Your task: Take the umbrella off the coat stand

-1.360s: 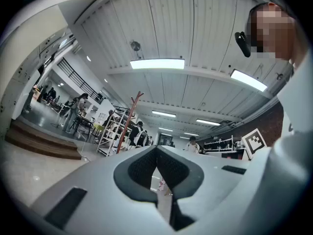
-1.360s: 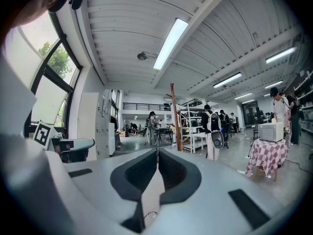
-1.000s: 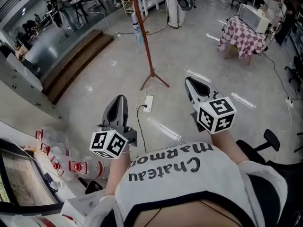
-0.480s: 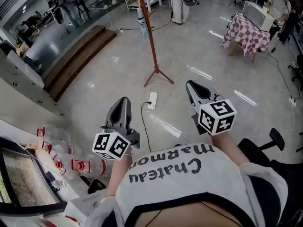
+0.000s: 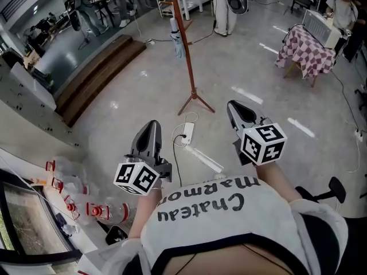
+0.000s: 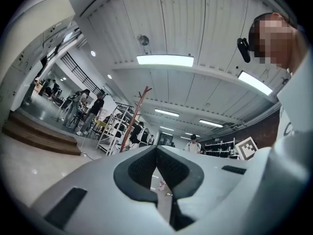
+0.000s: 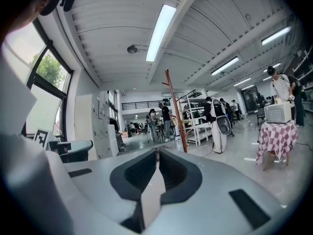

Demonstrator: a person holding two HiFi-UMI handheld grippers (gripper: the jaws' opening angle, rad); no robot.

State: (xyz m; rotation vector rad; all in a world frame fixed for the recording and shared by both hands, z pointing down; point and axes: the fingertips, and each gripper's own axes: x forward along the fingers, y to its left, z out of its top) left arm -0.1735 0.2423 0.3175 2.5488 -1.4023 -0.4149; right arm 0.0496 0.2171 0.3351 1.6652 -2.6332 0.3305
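Note:
A tall brown coat stand (image 5: 184, 47) rises from a tripod foot on the shiny floor, ahead of me. A folded pale blue umbrella (image 5: 177, 38) hangs beside its pole. My left gripper (image 5: 151, 124) and right gripper (image 5: 233, 104) are held out in front of me, both well short of the stand. Each is shut with nothing between its fingers. The left gripper view looks past its gripper (image 6: 156, 148) to the coat stand (image 6: 139, 112) far off. Beyond the gripper (image 7: 157, 151) in the right gripper view stands the coat stand (image 7: 174, 106) with the umbrella (image 7: 179, 142) low on it.
A power strip (image 5: 187, 133) and cable lie on the floor between me and the stand. Wooden steps (image 5: 97, 73) run along the left. A checked-cloth table (image 5: 303, 46) stands at the right, an office chair (image 5: 336, 189) near my right side. People and shelves are at the back.
The coat stand and umbrella have shifted lower and nearer in the head view. Both grippers have moved forward toward it. Both stay shut.

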